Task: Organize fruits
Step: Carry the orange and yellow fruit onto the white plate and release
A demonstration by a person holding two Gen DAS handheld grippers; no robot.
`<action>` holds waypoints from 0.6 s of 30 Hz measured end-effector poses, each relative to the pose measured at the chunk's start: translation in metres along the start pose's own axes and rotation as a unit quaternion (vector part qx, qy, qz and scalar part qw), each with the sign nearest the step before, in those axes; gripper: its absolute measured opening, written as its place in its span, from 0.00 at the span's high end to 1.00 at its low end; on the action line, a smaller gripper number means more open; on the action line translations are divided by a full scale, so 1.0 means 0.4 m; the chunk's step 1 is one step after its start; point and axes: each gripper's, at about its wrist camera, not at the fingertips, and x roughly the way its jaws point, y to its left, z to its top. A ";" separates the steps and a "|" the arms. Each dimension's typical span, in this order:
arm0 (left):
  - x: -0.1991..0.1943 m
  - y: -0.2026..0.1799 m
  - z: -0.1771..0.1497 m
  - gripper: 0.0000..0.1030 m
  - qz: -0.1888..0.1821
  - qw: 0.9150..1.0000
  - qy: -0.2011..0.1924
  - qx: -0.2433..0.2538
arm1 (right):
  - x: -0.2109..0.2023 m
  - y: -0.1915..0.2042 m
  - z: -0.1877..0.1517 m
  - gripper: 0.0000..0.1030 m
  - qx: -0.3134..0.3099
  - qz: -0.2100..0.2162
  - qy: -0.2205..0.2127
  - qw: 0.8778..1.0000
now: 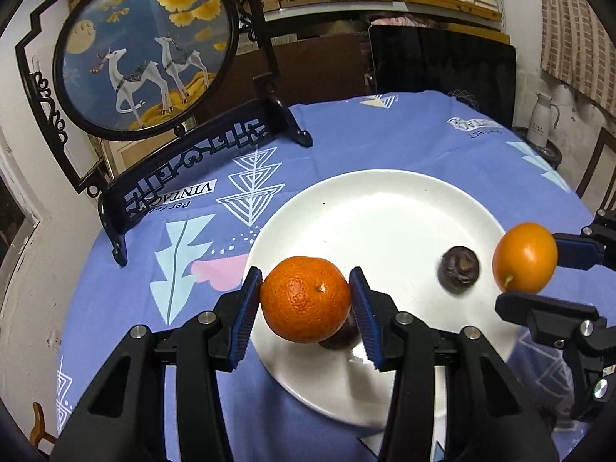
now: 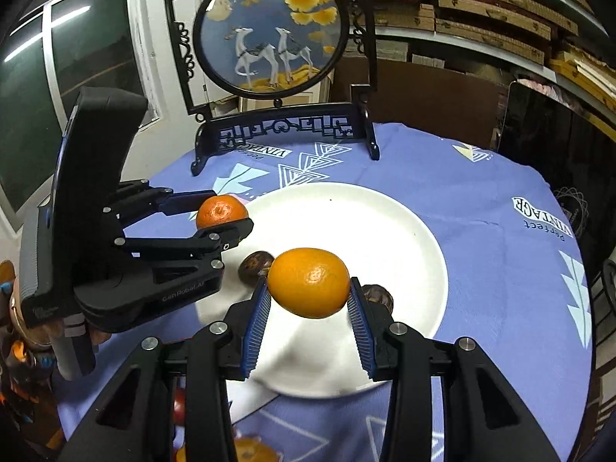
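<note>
Your round desk under its lilac patterned cloth carried a wide white ceramic plate with two dark wrinkled passion fruits on it. You held both black grippers tilted downward over the plate. Your left gripper was clamped on a pebbly deep-orange mandarin, stem scar facing the camera. Your right gripper gripped a smooth yellow-orange oval citrus, long axis crosswise between the blue pads.

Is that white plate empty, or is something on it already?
Not empty: two dark round fruits lie on the white plate.
</note>
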 end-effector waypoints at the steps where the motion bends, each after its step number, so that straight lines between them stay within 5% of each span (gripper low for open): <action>1: 0.008 0.002 0.002 0.56 0.001 1.000 0.002 0.000 | 0.009 -0.003 0.001 0.60 0.001 0.000 0.002 1.000; 18: 0.121 -0.002 0.020 0.54 0.011 0.999 0.036 0.005 | 0.122 -0.049 0.037 0.57 0.026 -0.012 0.030 0.999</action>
